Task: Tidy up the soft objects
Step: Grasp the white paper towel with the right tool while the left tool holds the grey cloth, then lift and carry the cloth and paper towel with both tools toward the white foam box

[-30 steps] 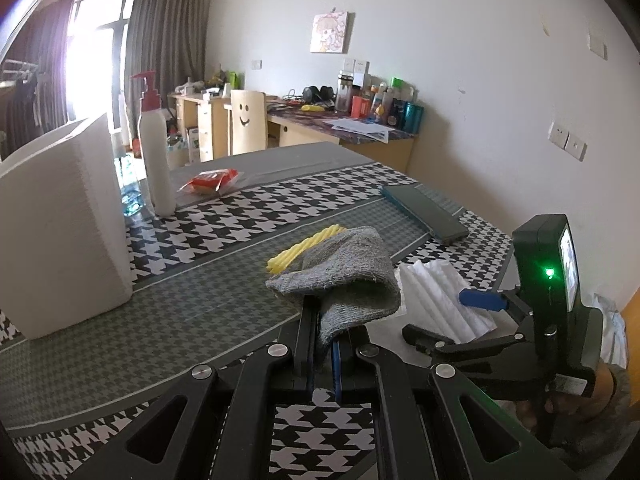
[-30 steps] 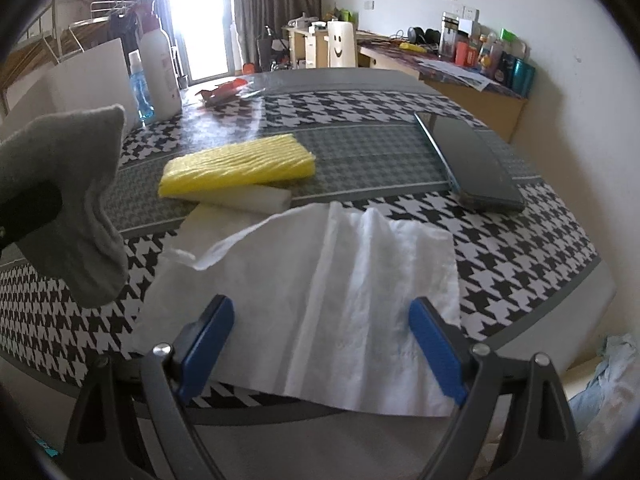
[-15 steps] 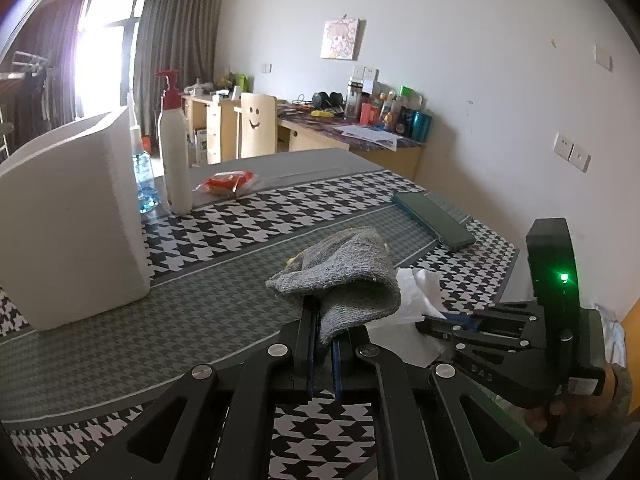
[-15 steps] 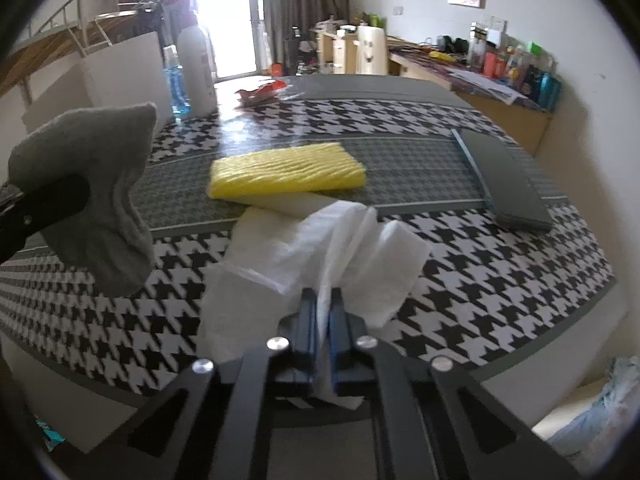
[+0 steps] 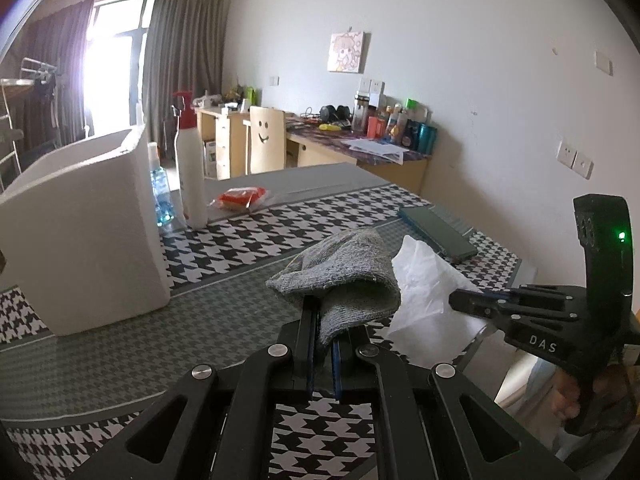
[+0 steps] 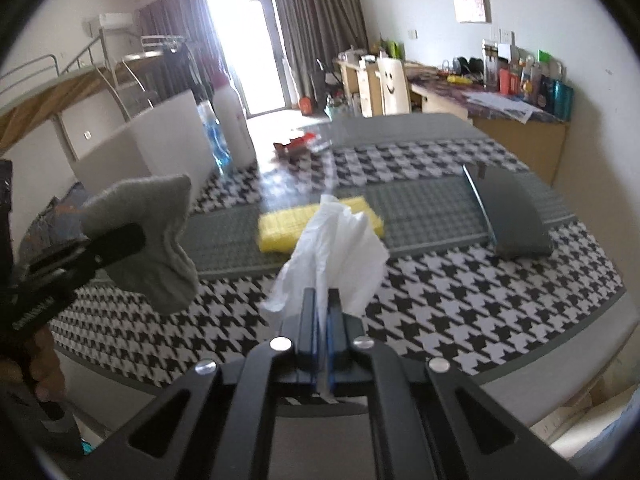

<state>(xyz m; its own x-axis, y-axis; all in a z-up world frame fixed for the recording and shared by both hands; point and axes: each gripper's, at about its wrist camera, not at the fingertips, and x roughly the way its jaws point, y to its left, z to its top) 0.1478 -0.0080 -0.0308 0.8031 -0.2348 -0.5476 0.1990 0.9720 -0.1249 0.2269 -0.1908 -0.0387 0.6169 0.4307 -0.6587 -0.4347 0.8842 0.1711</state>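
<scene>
My left gripper is shut on a grey knitted cloth and holds it above the table's near edge; the cloth also shows in the right wrist view. My right gripper is shut on a white tissue, lifted off the table; the tissue shows in the left wrist view just right of the grey cloth. A yellow sponge lies on the grey runner behind the tissue.
A tall white box stands at the left of the houndstooth table. Behind it are a white pump bottle, a blue bottle and a red packet. A dark flat case lies at the right.
My right gripper closed on the flat white tissue and lifted it off the table, bunching it up. My left gripper kept hold of the grey cloth and rose a little.
</scene>
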